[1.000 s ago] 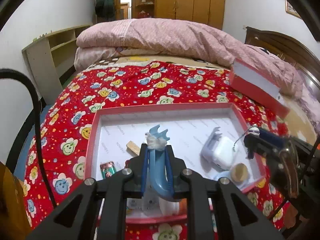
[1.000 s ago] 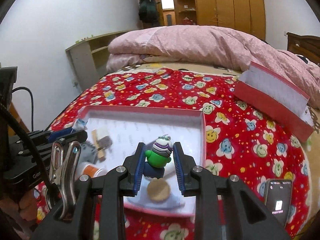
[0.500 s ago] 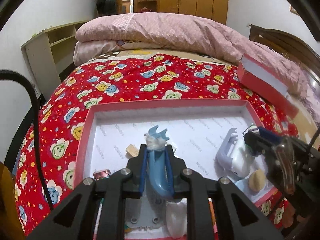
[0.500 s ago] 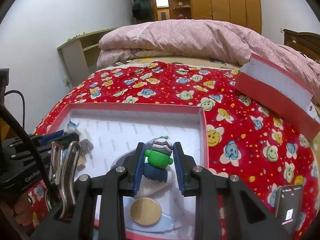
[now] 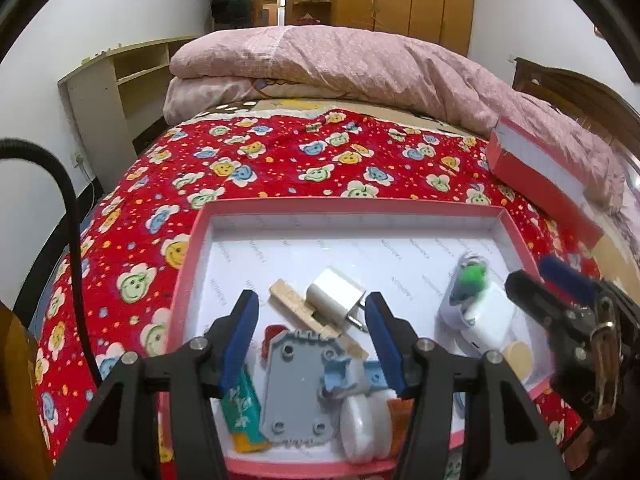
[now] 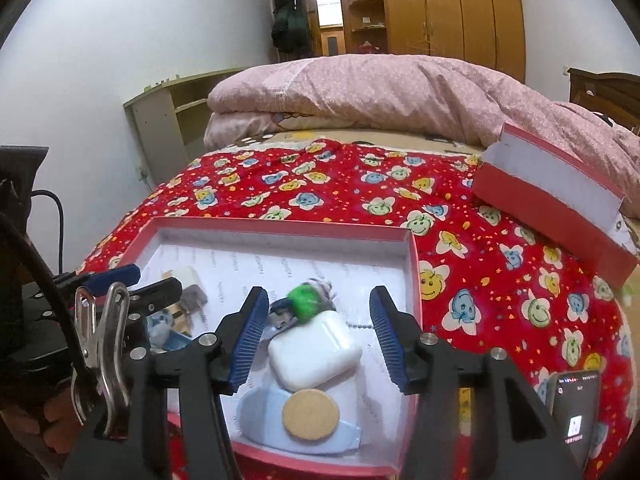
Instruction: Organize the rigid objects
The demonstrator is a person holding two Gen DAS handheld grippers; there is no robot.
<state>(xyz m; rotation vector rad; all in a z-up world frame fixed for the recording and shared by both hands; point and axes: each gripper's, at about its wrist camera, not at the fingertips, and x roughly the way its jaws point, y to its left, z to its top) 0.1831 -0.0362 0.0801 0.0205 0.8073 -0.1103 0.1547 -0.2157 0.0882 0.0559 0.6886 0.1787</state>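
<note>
Hovering over the shallow red-rimmed cardboard tray point(image 5: 188, 268) on the bed's red flower-face blanket point(image 5: 280, 160), both claws stand wide apart and grip nothing. The left claw point(image 5: 310, 334) hangs above a small pile: a white cube-shaped plug charger point(image 5: 336, 300), a pale wooden clothes peg point(image 5: 292, 304), a grey flat plastic plate with corner holes point(image 5: 298, 392), a light blue plastic piece point(image 5: 348, 374), a white round puck point(image 5: 360, 428) and a teal patterned packet point(image 5: 244, 408), all crowded together in the tray's near left part. The right claw point(image 6: 316, 328) is spread above the tray's near right corner, where a green-bodied toy keyring figure point(image 6: 304, 300), blurred so its pose is unclear, rests against a white rounded earbud case point(image 6: 314, 354); a tan round cork disc point(image 6: 310, 414) lies on a pale blue plastic lid point(image 6: 260, 412) just in front.

To my eye this is the dropping-off step, with goods delivered into the tray and nothing in hand on either side. The red box lid point(image 6: 552, 200) sits well apart on the blanket, near the pink folded quilt point(image 6: 380, 92), and a dark smartphone point(image 6: 576, 416) lies outside the tray on the right. Next, I would expect each claw to lift clear without knocking the heap, then look for any loose piece outside the tray.
</note>
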